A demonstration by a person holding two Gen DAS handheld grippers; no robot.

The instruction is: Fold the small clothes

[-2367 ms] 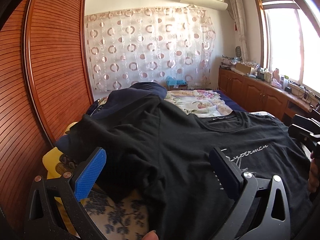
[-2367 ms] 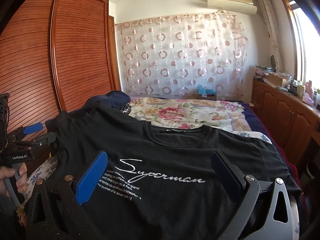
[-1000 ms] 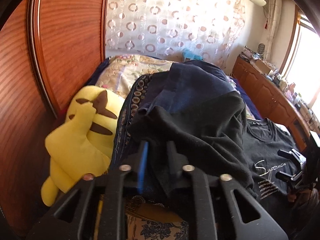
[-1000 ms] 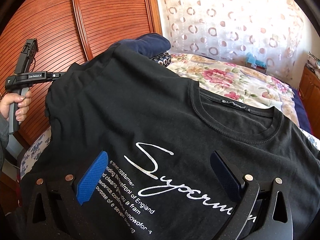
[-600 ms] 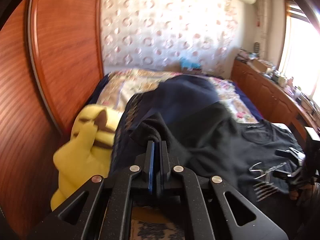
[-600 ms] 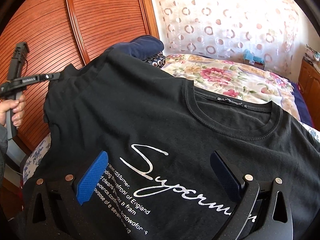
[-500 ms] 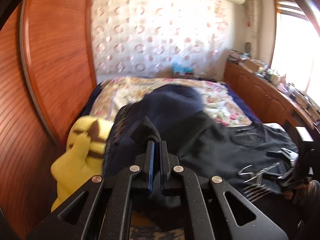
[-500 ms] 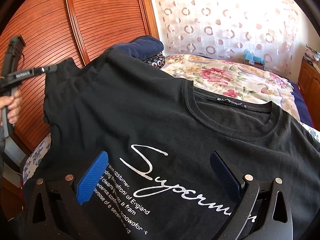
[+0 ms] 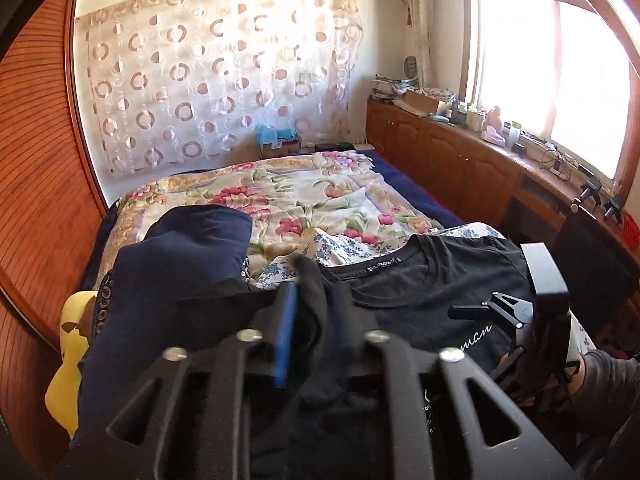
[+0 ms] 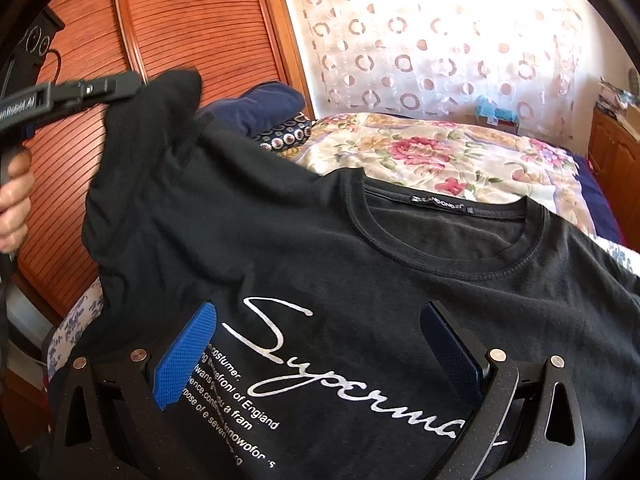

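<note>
A black T-shirt (image 10: 360, 280) with white script print lies face up across the near end of a bed (image 9: 304, 196), collar toward the far side, partly over a navy garment (image 9: 176, 264) at its left. The left gripper (image 9: 312, 320) has the shirt's left sleeve (image 10: 168, 96) between its pads; its jaws have just been opening a little, yet in both views the bunched black cloth is clamped between them and hangs lifted above the bed. The right gripper (image 10: 316, 352) hovers over the printed chest with its fingers wide apart, nothing between them, and whether its tips touch the cloth cannot be told.

The shirt looks like thin, soft cotton knit: light, limp, with no stiffness of its own, so it will drape and sag from wherever it is pinched and drag any loose part behind it. It seems unlikely to slip from ribbed pads if a doubled fold is gripped, though a loosening grip on a single layer could let it slide out. Good holds are probably the sleeve hem, shoulder seam or side seam, where the fabric is thicker; pressing the chest flat should keep the body from shifting. A yellow plush toy (image 9: 68, 344) sits off the left edge.
</note>
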